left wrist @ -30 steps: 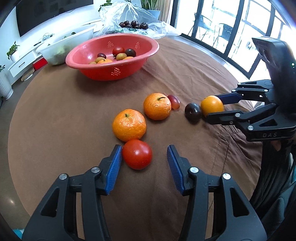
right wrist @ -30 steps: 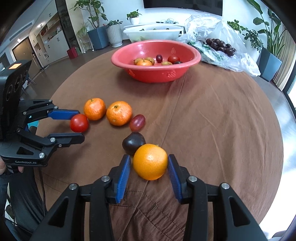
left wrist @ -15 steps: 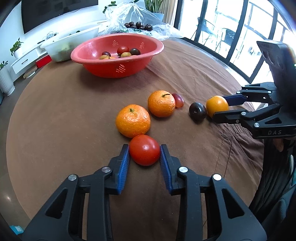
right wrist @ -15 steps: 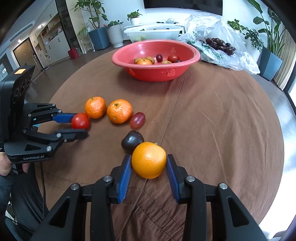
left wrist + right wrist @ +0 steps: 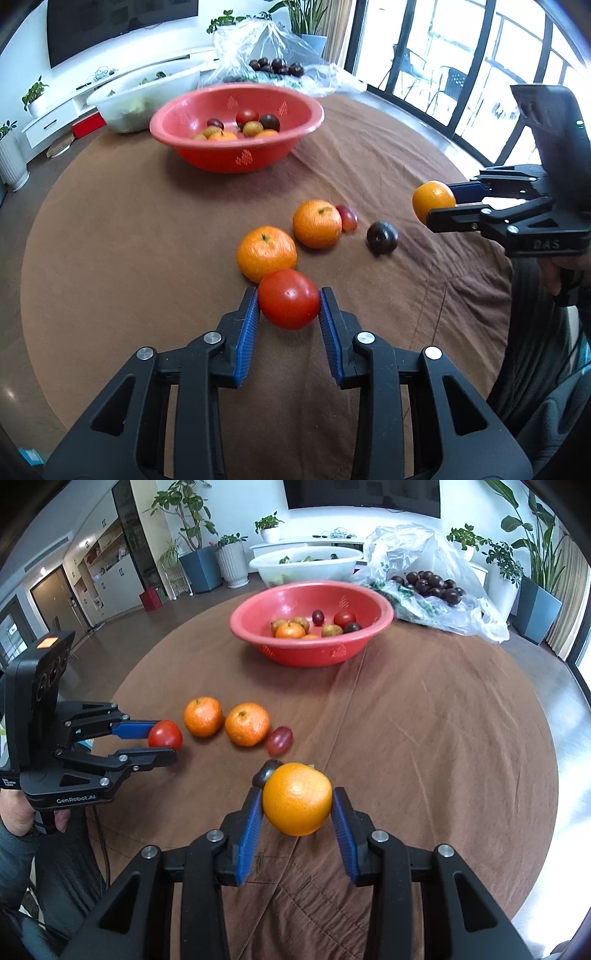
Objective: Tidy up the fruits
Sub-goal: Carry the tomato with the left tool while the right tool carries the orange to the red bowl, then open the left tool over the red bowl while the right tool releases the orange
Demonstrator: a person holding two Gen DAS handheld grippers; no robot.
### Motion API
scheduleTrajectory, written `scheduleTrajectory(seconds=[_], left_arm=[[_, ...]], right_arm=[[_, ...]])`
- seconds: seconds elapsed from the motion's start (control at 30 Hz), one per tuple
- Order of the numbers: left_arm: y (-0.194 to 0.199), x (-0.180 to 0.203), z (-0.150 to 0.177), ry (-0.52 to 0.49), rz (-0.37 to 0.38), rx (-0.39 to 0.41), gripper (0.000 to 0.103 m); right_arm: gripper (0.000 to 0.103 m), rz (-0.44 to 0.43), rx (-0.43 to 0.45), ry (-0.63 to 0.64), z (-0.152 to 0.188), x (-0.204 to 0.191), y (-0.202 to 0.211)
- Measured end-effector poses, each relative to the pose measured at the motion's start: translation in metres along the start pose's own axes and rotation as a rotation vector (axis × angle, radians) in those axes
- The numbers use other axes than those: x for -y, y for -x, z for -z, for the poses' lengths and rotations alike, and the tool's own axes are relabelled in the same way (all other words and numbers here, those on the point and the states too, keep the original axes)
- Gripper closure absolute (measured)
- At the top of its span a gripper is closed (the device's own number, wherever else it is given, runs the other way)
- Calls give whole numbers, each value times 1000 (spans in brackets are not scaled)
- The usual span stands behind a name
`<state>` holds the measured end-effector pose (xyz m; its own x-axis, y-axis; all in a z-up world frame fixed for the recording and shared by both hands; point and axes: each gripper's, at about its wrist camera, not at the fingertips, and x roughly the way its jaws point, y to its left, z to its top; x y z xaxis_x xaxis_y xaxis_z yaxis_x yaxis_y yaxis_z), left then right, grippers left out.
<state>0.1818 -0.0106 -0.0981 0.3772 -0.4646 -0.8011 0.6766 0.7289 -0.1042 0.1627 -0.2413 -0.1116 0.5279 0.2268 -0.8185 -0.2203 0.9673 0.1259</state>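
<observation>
The left gripper (image 5: 289, 308) was closed on a red tomato (image 5: 289, 298), its blue pads (image 5: 248, 332) pressed against either side of the fruit. Whether the tomato rested on the brown cloth (image 5: 129, 258) or hung just above it could not be told. Just beyond the tomato lay a mandarin (image 5: 266, 253), close enough to seem touching it. A second mandarin (image 5: 317, 223) sat just past that one, with a small red grape (image 5: 347, 218) against its far side. A dark plum (image 5: 382, 237) lay apart from these, toward the right.

The right gripper (image 5: 297, 806) was clamped on an orange (image 5: 297, 798), held between its blue pads (image 5: 341, 834) above the cloth. The plum peeked out from directly behind the orange in that view, mostly hidden by it. Nothing else stood between either gripper and the far side of the table.

Farther off on the cloth stood a red bowl (image 5: 373, 627) that held several small fruits, among them a tomato, a mandarin and dark plums. Behind it sat a white tub (image 5: 306, 563) with greens, and beside that a clear plastic bag (image 5: 476, 616) with a heap of dark plums on it.
</observation>
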Motion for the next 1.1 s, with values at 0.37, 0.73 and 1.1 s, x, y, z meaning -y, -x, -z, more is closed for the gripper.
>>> scheduleTrajectory(seconds=[0.37, 0.73, 1.1], left_arm=[[17, -29, -74, -13, -34, 78, 73], [-37, -62, -162, -26, -38, 39, 73], [-94, -71, -164, -37, -32, -24, 73]], right_arm=[[63, 42, 102, -40, -70, 45, 21], [62, 14, 71, 47, -157, 33, -45], [62, 23, -15, 80, -168, 33, -100]])
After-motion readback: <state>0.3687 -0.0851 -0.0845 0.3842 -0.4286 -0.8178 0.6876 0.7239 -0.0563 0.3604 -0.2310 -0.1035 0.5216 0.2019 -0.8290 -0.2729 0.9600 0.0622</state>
